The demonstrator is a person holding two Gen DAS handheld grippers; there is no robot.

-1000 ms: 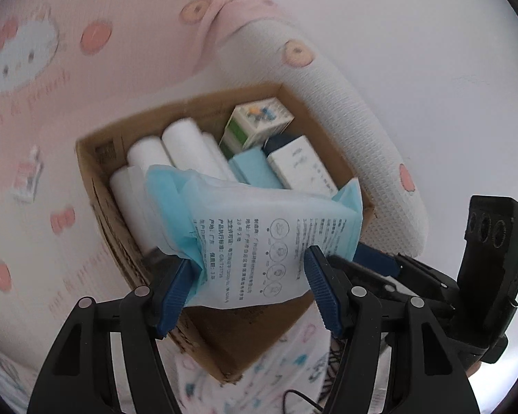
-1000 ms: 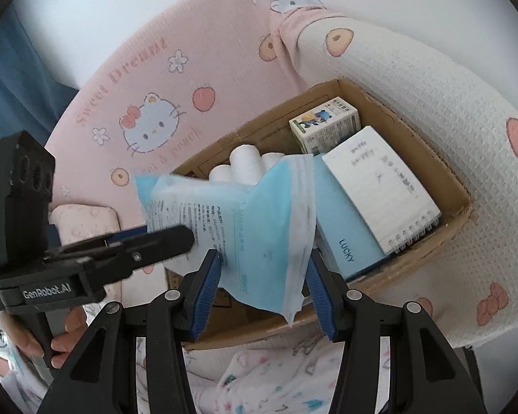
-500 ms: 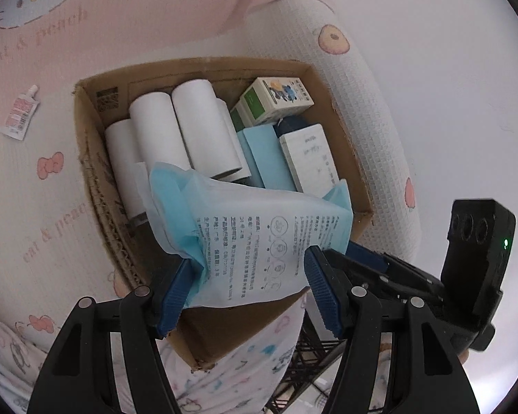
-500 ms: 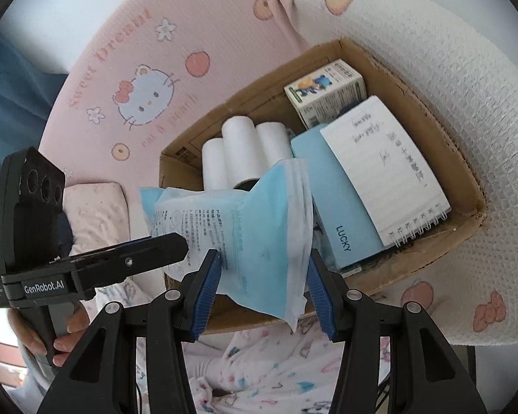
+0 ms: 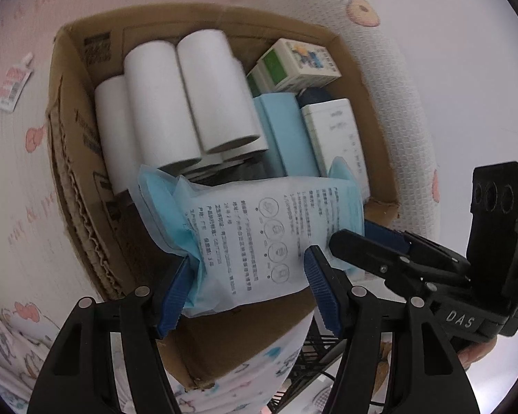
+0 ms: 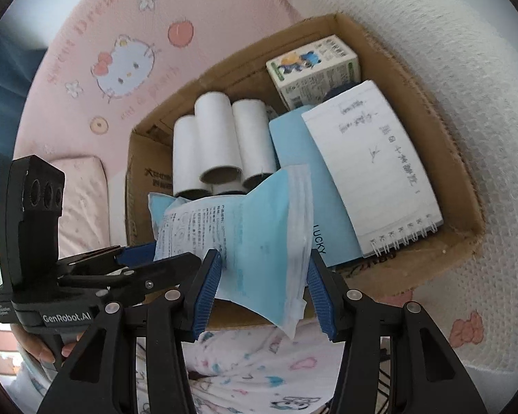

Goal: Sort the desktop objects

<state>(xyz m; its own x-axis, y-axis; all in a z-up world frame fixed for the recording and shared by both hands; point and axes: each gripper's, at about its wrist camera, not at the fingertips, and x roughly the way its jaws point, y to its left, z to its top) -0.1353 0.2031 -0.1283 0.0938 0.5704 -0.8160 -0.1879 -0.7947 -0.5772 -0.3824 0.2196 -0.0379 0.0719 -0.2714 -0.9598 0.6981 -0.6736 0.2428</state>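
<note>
Both grippers hold one blue-and-white face mask pack (image 5: pixel 259 238) above the near edge of an open cardboard box (image 5: pixel 83 179). My left gripper (image 5: pixel 247 289) is shut on its printed end. My right gripper (image 6: pixel 262 289) is shut on its blue end (image 6: pixel 259 245). The right gripper shows at the right in the left wrist view (image 5: pixel 390 258). The left gripper shows at the left in the right wrist view (image 6: pixel 148 265). The box holds white paper rolls (image 5: pixel 190 100), a light blue notebook (image 6: pixel 300 158), a spiral notepad (image 6: pixel 373 172) and a small printed carton (image 6: pixel 314 65).
The box (image 6: pixel 431 241) sits on pink Hello Kitty bedding (image 6: pixel 121 65), beside a white waffle-knit cushion (image 6: pixel 466 103). A small sachet (image 5: pixel 12 86) lies on the bedding left of the box. A pink pillow (image 6: pixel 83 200) lies at the left.
Both grippers have moved forward and down with the mask pack, so the box now looks larger and closer beneath it. The grip on the pack is unchanged.
</note>
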